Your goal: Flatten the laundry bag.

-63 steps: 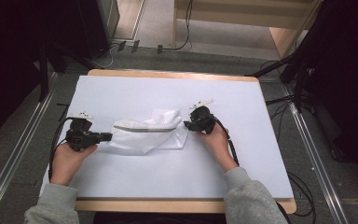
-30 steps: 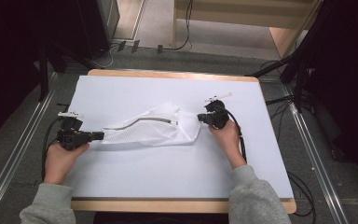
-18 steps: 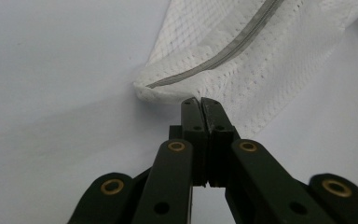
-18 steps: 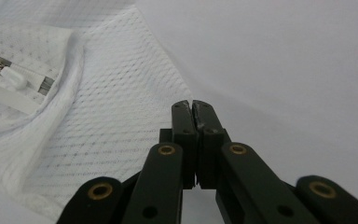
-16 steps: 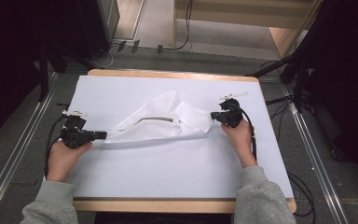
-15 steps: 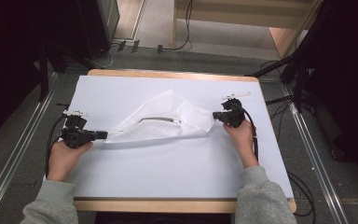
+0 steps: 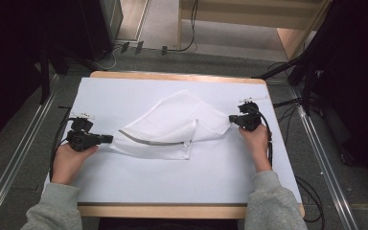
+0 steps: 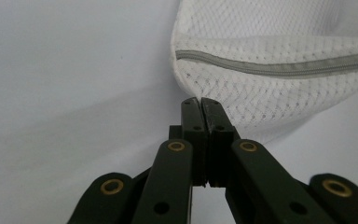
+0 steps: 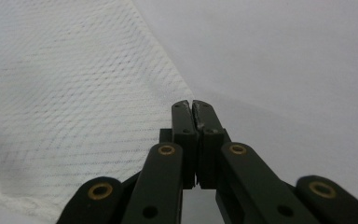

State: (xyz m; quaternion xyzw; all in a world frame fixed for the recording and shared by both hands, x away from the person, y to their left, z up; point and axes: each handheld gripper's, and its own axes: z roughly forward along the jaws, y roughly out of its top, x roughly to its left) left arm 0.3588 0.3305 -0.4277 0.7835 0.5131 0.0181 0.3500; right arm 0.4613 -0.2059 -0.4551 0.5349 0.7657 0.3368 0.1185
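A white mesh bag (image 7: 172,125) with a grey zipper (image 7: 148,142) lies spread across the middle of the white-covered table (image 7: 172,187). My left gripper (image 7: 109,139) is shut on the bag's left corner, near the zipper's end. Along its jaws, the left gripper (image 8: 200,100) meets the mesh bag (image 8: 270,88) just below the zipper (image 8: 270,67). My right gripper (image 7: 231,118) is shut on the bag's right corner, and the cloth runs taut between the two. In the right gripper view, the right gripper (image 9: 192,103) pinches the tip of the mesh bag (image 9: 74,93).
The table's wooden edge (image 7: 172,210) shows at the front and back. Cables (image 7: 268,139) trail from both grippers. Dark equipment and floor rails (image 7: 9,163) flank the table. White cover lies bare in front of the bag.
My right gripper has moved to the right and a little back, drawing the bag out from a bunched heap into a wide spread. The left gripper has shifted only slightly.
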